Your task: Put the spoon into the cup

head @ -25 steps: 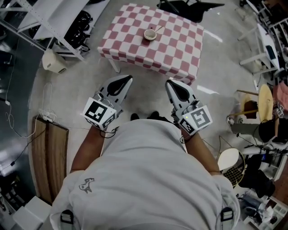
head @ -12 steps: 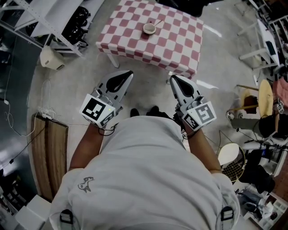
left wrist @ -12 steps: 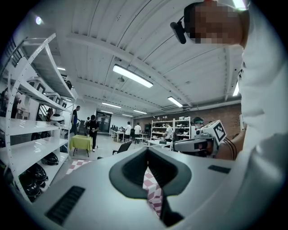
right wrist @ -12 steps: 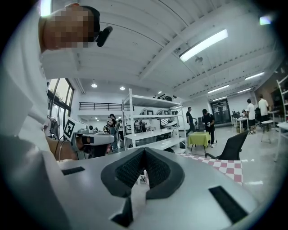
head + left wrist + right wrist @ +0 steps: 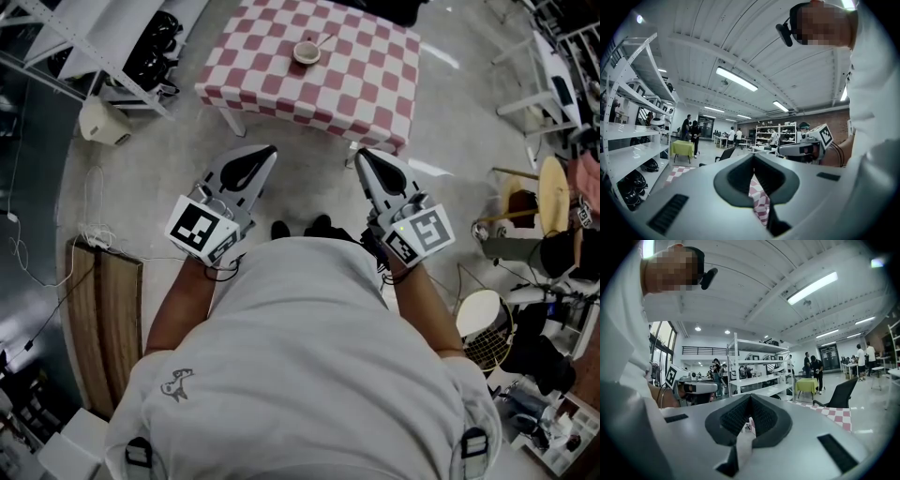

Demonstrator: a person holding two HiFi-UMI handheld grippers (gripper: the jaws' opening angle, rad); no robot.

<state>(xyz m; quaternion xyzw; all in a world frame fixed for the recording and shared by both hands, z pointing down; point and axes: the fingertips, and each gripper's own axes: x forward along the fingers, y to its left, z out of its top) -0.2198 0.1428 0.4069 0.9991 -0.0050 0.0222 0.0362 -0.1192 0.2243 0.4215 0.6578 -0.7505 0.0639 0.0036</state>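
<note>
A small cup (image 5: 306,52) stands on the red-and-white checked table (image 5: 356,84) at the top of the head view. The spoon (image 5: 324,40) shows as a thin handle slanting from the cup's rim to the upper right; I cannot tell whether its bowl is inside. My left gripper (image 5: 271,151) and right gripper (image 5: 360,154) are held side by side in front of my body, short of the table's near edge. Both point toward the table and are shut on nothing. The left gripper's (image 5: 753,158) jaws meet at the tip, as do the right gripper's (image 5: 750,397).
White shelving (image 5: 112,37) stands at the left with a pale box (image 5: 105,124) on the floor beside it. A wooden board (image 5: 103,319) lies lower left. Chairs, a fan (image 5: 483,339) and clutter fill the right side. Bare floor separates my feet (image 5: 305,228) from the table.
The table and cup sit a little higher in the head view than before. Both grippers stay shut and in nearly the same place.
</note>
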